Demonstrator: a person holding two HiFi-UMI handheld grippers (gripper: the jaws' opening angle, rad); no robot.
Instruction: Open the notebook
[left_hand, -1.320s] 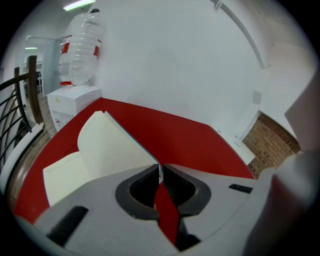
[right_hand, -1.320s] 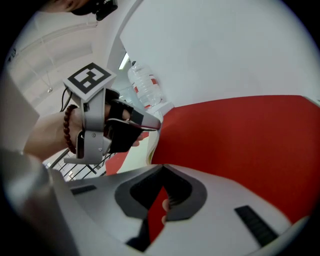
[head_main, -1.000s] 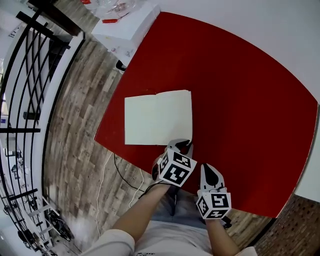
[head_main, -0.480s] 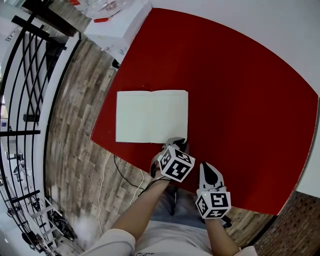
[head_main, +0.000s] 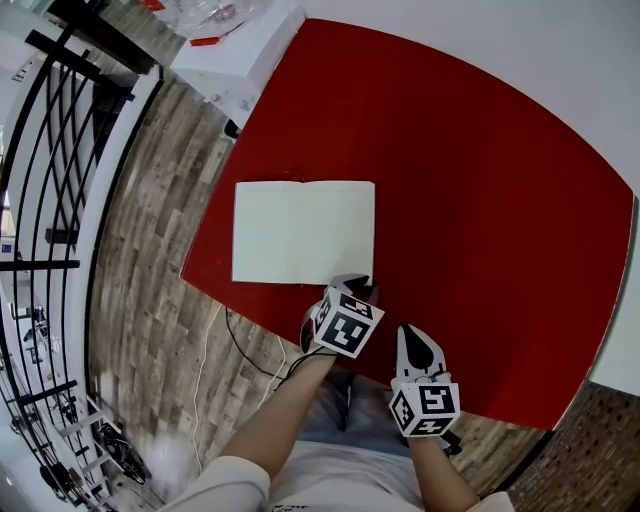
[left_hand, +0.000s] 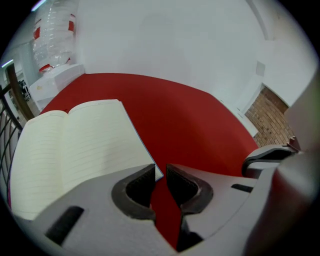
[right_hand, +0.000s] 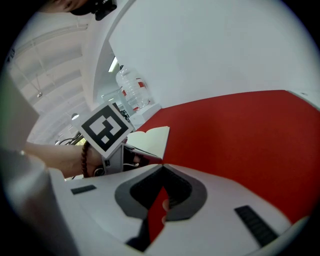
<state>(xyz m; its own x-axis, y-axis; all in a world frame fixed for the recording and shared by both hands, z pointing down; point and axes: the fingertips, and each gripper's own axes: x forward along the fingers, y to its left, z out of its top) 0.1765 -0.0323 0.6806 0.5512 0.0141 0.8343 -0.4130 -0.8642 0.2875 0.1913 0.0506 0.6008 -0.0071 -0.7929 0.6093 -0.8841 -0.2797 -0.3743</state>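
The notebook (head_main: 303, 232) lies open and flat on the red table (head_main: 480, 200), showing two blank cream pages. My left gripper (head_main: 357, 287) sits just off the notebook's near right corner. Its jaws stand a narrow gap apart and hold nothing. In the left gripper view the lined pages (left_hand: 75, 145) spread to the left, and the page corner ends just past the left gripper's (left_hand: 160, 170) tips. My right gripper (head_main: 415, 343) hovers over the table's near edge, apart from the book. The right gripper's (right_hand: 161, 166) tips meet and it is empty. Its view shows the notebook (right_hand: 152, 139) behind the left gripper's marker cube (right_hand: 105, 129).
A white box (head_main: 245, 45) with a plastic bottle on it stands off the table's far left corner. A black railing (head_main: 60, 150) and a wood floor run along the left. A cable (head_main: 250, 350) lies on the floor below the table's near edge.
The notebook's right page, slightly raised a second ago, now lies flat. The left gripper has drawn back a little from the book. The right gripper has barely moved.
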